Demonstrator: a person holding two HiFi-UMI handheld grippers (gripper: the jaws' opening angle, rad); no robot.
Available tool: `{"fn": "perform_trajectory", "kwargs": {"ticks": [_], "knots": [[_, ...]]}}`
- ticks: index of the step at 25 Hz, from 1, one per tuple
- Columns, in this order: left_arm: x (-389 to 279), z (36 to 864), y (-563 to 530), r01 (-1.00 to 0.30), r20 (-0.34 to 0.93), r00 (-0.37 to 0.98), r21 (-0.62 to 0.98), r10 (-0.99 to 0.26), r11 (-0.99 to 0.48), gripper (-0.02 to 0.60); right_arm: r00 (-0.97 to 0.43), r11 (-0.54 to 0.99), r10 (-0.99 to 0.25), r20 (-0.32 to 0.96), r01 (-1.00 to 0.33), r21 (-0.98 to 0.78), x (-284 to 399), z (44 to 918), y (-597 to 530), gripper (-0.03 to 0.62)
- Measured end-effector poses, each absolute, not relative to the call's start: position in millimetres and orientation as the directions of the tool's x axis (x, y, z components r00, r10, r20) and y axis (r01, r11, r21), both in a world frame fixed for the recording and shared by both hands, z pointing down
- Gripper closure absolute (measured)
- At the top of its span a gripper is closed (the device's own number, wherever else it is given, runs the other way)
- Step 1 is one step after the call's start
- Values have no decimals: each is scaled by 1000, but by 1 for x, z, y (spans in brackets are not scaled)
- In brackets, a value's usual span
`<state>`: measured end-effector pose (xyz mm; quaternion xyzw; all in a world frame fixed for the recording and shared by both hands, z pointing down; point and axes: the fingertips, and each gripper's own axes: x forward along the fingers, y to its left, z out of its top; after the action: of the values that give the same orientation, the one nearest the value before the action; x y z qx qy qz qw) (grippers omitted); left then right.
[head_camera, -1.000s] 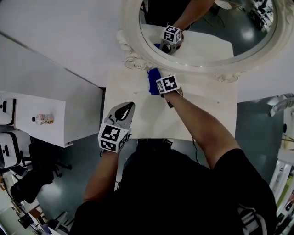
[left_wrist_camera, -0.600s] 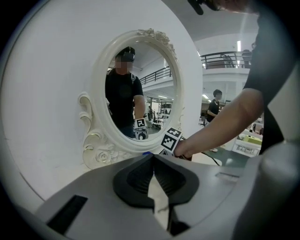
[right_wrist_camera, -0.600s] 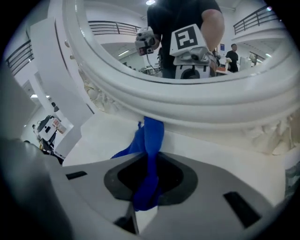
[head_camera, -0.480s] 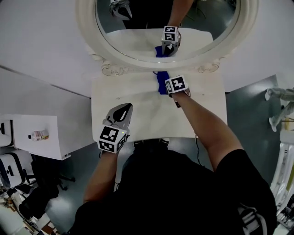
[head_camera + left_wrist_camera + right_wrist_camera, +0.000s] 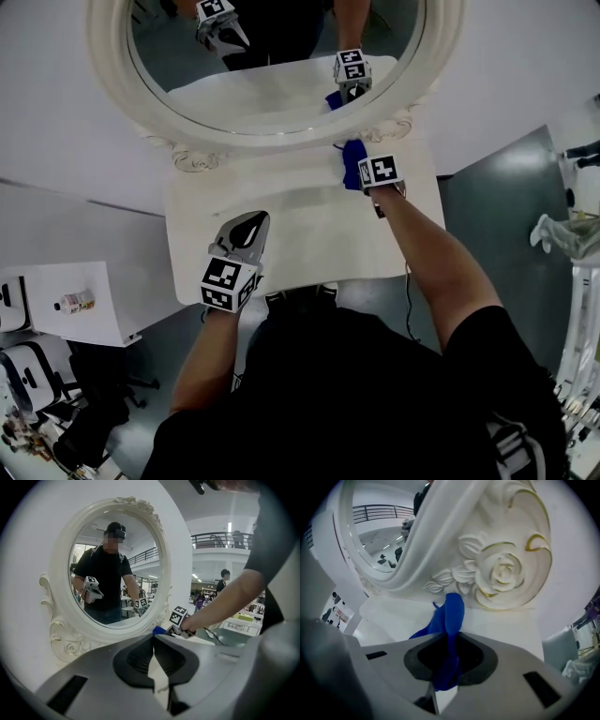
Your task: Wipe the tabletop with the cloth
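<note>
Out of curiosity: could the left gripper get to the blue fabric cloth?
Probably yes: only bare white tabletop lies between the left gripper and the blue fabric cloth, though the right gripper clamps it.

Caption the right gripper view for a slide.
The right gripper holds a blue cloth over the white tabletop beside the mirror frame.
</note>
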<state>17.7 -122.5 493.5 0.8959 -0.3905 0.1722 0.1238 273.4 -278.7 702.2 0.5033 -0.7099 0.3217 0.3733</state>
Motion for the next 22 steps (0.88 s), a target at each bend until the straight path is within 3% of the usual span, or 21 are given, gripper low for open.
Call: {"fn": "perform_trajectory", "kwargs": {"ticks": [14, 22], "knots": [[63, 497, -131, -711, 421, 660, 82, -622, -698, 569, -87, 176, -501, 861, -984, 3, 406, 698, -285, 545], [71, 499, -139, -708, 427, 660, 81, -618, -701, 569, -55, 136, -501, 864, -991, 16, 440, 698, -289, 546]]}}
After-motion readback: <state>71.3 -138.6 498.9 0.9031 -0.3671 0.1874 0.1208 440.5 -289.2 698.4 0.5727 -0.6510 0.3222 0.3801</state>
